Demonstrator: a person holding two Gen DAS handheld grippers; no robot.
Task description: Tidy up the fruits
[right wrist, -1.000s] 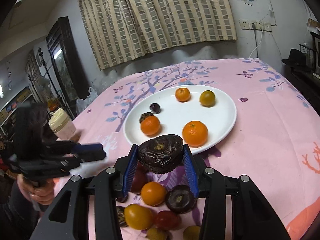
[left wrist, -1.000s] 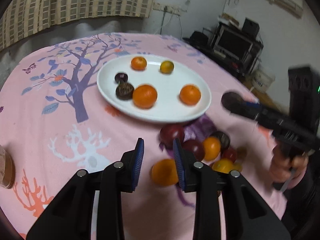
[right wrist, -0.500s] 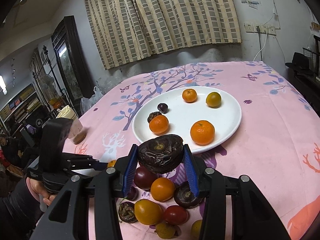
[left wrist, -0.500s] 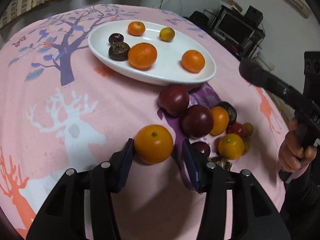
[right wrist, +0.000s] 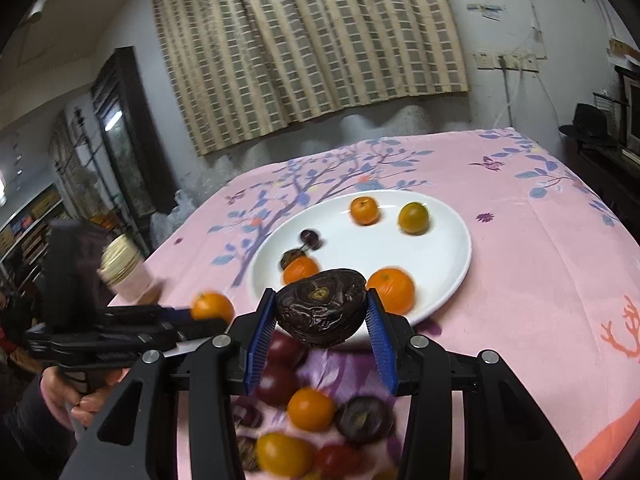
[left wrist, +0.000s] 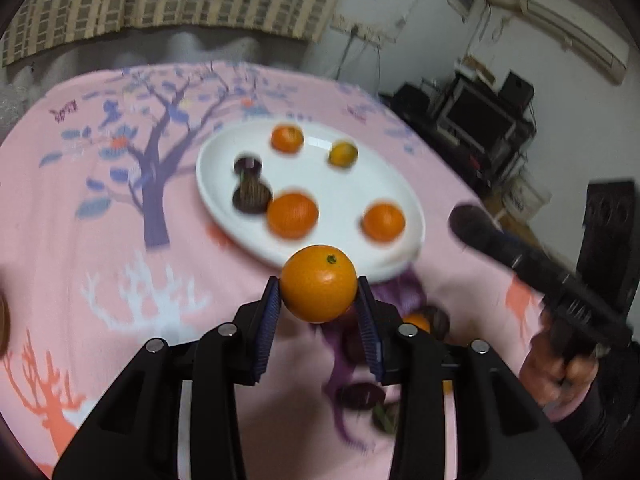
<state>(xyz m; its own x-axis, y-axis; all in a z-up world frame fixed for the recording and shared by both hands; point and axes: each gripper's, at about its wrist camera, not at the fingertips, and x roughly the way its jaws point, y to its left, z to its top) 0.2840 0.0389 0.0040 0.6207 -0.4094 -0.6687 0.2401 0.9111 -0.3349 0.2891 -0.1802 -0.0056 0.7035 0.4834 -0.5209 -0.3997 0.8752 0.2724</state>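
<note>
An orange (left wrist: 318, 283) hangs above the pink cloth just in front of the white plate (left wrist: 352, 196). My left gripper (left wrist: 318, 294) has its jaws closing, and both blue pads press on the orange's sides. In the right wrist view a dark purple wrinkled fruit (right wrist: 320, 306) is clamped in my right gripper (right wrist: 320, 314), near the plate's (right wrist: 440, 240) front rim. The plate carries three oranges, a yellow-green citrus and two dark fruits. The left gripper (right wrist: 200, 318) with its orange (right wrist: 212, 307) shows at the left of that view.
A pile of loose fruits (right wrist: 312, 412), red, orange and dark, lies on the cloth below my right gripper. A jar with a pale lid (right wrist: 124, 268) stands at the table's left edge. A person's hand (left wrist: 560, 368) holds the right gripper (left wrist: 480, 236).
My left gripper opened around the orange on the cloth, closed on it and lifted it up toward the plate. The right gripper has kept the dark fruit.
</note>
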